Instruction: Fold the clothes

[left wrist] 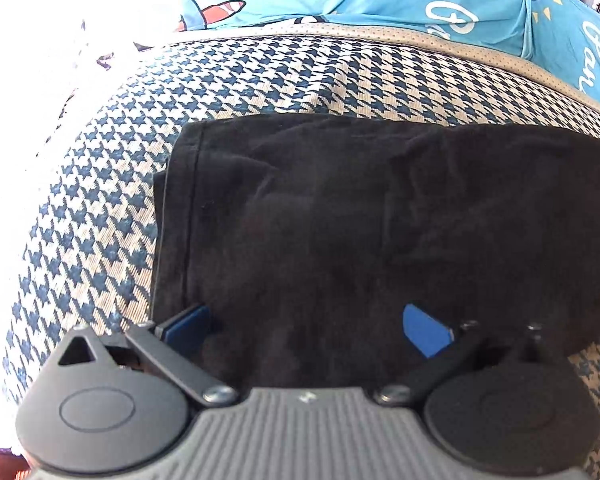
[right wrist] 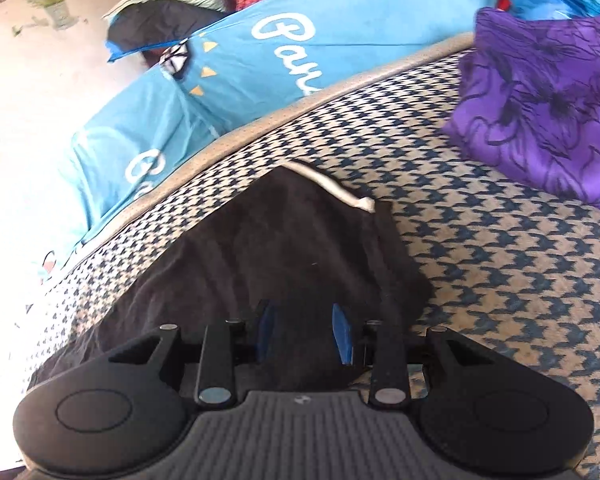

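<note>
A black garment [left wrist: 380, 220] lies folded on the houndstooth cover [left wrist: 112, 200], with a stitched hem along its left side. My left gripper [left wrist: 306, 332] hovers low over its near edge, open wide, blue pads [left wrist: 424, 336] spread over the cloth and holding nothing. In the right wrist view the same black garment [right wrist: 284, 248] runs away from me, with a white trim strip [right wrist: 332, 188] at its far end. My right gripper [right wrist: 304, 334] has its fingers drawn close together, and a bunch of the black cloth fills the gap between them.
A blue printed sheet [right wrist: 260, 60] lies beyond the beige piped edge [right wrist: 260, 128] of the cover. A crumpled purple floral cloth [right wrist: 540, 100] sits at the right. More clothes [right wrist: 160, 24] are piled far behind. Bright glare washes out the left side.
</note>
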Demonstrator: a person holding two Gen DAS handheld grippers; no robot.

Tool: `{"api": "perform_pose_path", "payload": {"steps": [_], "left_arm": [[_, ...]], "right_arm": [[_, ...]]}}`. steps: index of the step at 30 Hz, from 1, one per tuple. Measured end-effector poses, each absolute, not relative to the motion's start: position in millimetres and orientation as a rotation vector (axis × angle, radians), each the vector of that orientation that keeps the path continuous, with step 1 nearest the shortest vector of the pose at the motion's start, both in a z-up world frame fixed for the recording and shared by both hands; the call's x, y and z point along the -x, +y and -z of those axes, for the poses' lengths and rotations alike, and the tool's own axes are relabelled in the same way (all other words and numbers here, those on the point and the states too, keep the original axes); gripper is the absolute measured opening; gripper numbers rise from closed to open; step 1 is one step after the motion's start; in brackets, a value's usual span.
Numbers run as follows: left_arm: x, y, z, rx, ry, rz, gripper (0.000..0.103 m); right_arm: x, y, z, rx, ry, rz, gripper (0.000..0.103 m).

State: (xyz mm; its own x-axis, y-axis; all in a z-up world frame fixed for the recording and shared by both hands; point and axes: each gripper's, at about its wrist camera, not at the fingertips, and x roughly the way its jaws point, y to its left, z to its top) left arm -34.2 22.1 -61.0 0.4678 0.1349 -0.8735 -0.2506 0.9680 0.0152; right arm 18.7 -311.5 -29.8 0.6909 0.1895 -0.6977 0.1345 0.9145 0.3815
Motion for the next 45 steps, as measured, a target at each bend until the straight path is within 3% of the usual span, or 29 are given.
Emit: {"api": "perform_pose_path", "payload": {"steps": [8,19,25,32,40,43,45], "left_arm": [[37.1,25.0,62.3,0.087,1.066,-0.234,0.103],[58.2,23.5,63.9,0.024,1.063,-0.177,0.103],[74.4,25.4,57.0,0.002,1.048,-0.182,0.103],[75.9,45.5,50.0,0.022,1.020,-0.228,0.103],[72.9,55.3,63.1,0.026,1.073,-0.234,0.103],[74.5,60.6,63.3,0.058,1.084,-0.211,0.103],[75.4,64.0,61.3,0.080,1.080,-0.199,0.103]], "right_arm": [[-22.3,-239.8,39.9,-0.231,0.880,-0.252,0.032],[20.9,-210.9,57.2,0.072,0.921,-0.325,0.033],[45.3,-201.9,55.8,0.100,0.907,-0.274,0.032],[50.9,-167.1,40.1,0.102,0.757,-0.384,0.032],[30.4,-119.5,55.8,0.063,0.843,-0.476,0.032],[33.8,-111.3,59.8,0.113,0.870,-0.523,0.042],[39.0,-106.0,58.9,0.182,0.869,-0.566,0.043]]}}
